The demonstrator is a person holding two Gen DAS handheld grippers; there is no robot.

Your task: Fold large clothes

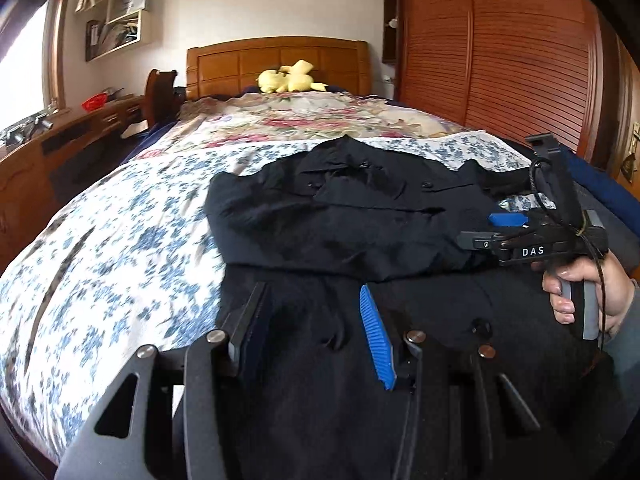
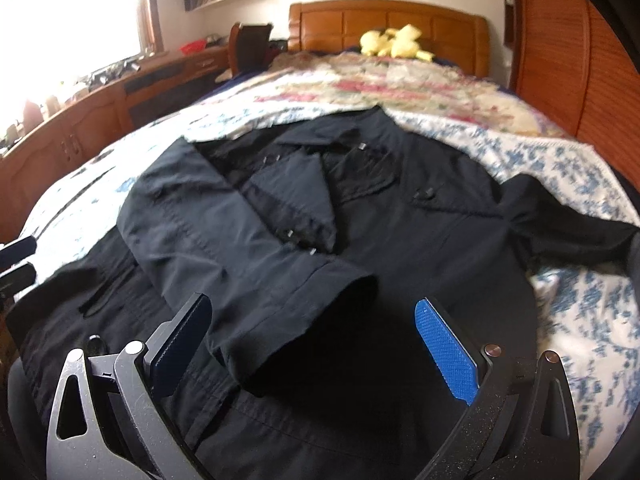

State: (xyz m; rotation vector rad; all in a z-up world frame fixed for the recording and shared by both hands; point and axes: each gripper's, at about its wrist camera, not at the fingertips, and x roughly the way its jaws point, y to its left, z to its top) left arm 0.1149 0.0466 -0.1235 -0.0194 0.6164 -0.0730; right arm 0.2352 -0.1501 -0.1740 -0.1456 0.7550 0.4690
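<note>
A large black jacket (image 2: 360, 216) lies spread on the bed with its collar toward the headboard; it also shows in the left wrist view (image 1: 340, 216). Its left sleeve (image 2: 256, 264) is folded across the front, cuff toward me; the right sleeve (image 2: 568, 228) lies out to the right. My right gripper (image 2: 314, 332) is open, its jaws on either side of the cuff just above it, holding nothing. My left gripper (image 1: 312, 312) is open over the jacket's lower hem. The right gripper (image 1: 516, 228) also shows in the left wrist view, held by a hand.
The bed has a blue-flowered sheet (image 1: 120, 240) and a pink-flowered quilt (image 1: 300, 120). A yellow plush toy (image 1: 290, 78) lies by the wooden headboard (image 1: 280, 56). A wooden wardrobe (image 1: 500, 52) stands right, a desk (image 1: 60, 140) left under the window.
</note>
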